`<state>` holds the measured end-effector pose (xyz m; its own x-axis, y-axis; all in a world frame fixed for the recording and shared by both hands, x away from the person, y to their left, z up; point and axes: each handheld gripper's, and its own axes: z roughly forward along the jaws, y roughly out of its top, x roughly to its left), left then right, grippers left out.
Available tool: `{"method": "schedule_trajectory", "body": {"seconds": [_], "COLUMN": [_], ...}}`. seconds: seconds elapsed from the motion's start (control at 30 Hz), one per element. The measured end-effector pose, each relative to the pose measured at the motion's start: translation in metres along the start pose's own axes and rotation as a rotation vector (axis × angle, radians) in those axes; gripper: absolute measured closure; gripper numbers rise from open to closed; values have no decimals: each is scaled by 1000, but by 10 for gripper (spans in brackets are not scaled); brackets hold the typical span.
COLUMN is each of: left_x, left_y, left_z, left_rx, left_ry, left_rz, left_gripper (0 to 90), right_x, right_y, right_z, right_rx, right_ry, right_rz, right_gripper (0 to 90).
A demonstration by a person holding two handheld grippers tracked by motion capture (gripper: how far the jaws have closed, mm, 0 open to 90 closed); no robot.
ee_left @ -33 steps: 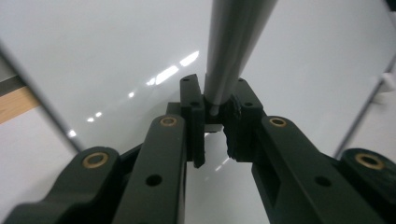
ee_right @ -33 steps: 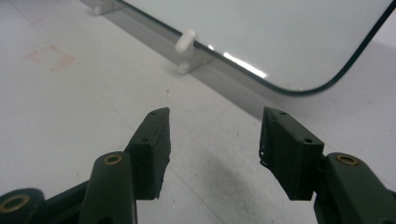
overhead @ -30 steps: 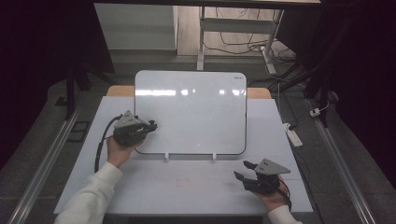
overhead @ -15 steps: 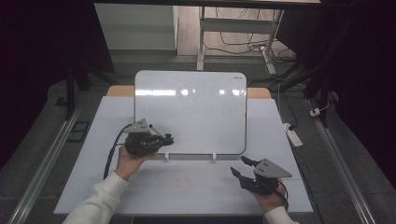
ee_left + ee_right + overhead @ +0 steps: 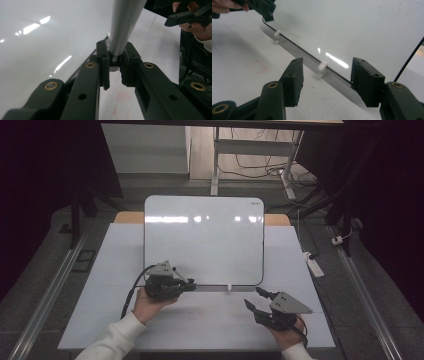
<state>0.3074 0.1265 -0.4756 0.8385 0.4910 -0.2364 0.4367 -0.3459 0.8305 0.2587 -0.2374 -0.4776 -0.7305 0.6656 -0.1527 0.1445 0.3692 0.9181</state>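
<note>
A white whiteboard [image 5: 205, 240] leans back on the table, its bottom edge resting on a grey ledge [image 5: 297, 52] with two white pegs [image 5: 322, 66]. My left gripper [image 5: 191, 285] lies at the board's bottom left corner, pointing right along the edge. Its jaws are shut on a grey marker-like stick [image 5: 122, 25], whose lower end sits by the board's edge [image 5: 37, 50]. My right gripper [image 5: 254, 298] hovers low over the table at the front right, open and holding nothing. It faces the ledge, with one peg [image 5: 228, 287] in line between its jaws.
The white table [image 5: 100, 270] has bare room in front of the board, with a faint red mark [image 5: 200, 312]. A white power strip [image 5: 313, 265] lies at its right edge. Metal rails run along both sides, and desk legs and cables stand behind.
My left gripper has moved right and toward me, from the board's left side to its bottom left corner. The right gripper has hardly shifted.
</note>
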Motion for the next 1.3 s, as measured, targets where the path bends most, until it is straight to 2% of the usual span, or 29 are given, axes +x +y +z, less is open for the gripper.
{"method": "schedule_trajectory", "body": {"seconds": [0.17,0.5,0.87,0.97,1.3], "left_x": [-5,-21,-28,-30,-32], "left_y": [1,9,15,16,19], "left_z": [13,36,57,61,69], "left_rx": [23,71,109,118,129], "left_ry": [-5,12,-4,-5,-9], "left_rz": [-2,35,23,23,25], "left_gripper": [776,776,775,776,776], "right_x": [7,32,57,59,63], "right_y": [8,29,47,52,59], "right_z": [2,20,45,50,64], "right_rx": [-6,-14,-31,-33,-12], "right_ry": [-2,3,25,9,19], "right_rz": [-5,-32,-38,-27,-3], "right_gripper": [443,461,547,578,698]}}
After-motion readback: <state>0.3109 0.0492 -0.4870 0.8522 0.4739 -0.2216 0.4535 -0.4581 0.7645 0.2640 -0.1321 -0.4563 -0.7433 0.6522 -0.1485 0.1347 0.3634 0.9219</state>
